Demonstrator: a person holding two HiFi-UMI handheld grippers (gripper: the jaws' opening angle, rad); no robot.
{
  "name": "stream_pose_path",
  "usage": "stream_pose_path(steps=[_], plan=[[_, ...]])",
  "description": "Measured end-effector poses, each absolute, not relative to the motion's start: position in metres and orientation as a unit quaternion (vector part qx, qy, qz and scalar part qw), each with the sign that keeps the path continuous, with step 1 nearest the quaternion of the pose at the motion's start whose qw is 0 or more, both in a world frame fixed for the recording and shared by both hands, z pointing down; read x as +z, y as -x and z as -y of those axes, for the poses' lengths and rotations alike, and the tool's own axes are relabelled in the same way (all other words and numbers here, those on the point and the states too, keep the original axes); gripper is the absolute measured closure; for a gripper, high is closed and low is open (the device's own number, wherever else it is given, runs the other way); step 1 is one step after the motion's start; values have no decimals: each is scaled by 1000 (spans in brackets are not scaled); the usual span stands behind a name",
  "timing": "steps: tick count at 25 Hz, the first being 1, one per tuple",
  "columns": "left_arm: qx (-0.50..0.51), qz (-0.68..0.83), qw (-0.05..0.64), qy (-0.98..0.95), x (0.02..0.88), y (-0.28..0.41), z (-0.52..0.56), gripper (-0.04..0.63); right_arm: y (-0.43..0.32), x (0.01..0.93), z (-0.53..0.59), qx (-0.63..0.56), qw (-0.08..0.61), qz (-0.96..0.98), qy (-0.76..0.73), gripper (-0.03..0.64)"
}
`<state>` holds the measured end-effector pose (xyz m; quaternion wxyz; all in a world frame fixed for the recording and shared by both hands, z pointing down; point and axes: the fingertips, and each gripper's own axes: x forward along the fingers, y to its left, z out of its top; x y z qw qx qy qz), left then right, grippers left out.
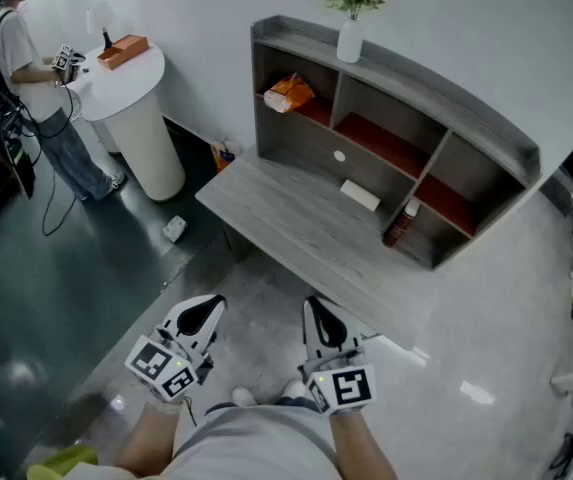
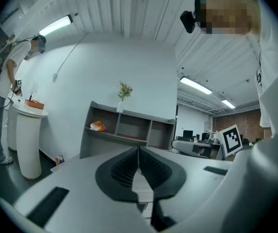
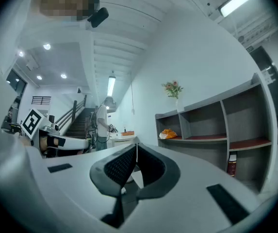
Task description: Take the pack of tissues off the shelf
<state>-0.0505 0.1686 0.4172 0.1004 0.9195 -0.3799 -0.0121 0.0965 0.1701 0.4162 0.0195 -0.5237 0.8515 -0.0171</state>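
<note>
Grey floor (image 1: 258,303) below; left tongs (image 1: 209,306), right tongs (image 1: 314,306) both pressed together, empty.

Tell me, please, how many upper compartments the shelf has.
3: the left compartment holds an orange pack; the middle compartment and the right compartment look empty, though their depths are partly hidden.

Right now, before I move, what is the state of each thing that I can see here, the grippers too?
Left gripper: shut, empty.
Right gripper: shut, empty.
Orange pack: lying in the left compartment of the shelf, untouched.
Vase: upright on top of the shelf, with flowers in it.
Bottle: upright, below the right compartment.
White box: flat on the desk.
</note>
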Motion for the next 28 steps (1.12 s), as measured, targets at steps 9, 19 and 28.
stream_pose_path(steps=[9, 19, 28], plan=[[-1, 377, 97, -921, 417, -2, -164, 577, -140, 409, -165, -17, 42, -853, 521, 594], [17, 381, 92, -920, 424, -54, -164, 577, -172, 420, -161, -47, 67, -871, 484, 593], [9, 382, 100, -919, 437, -59, -138, 577, -184, 432, -140, -43, 58, -867, 493, 592]])
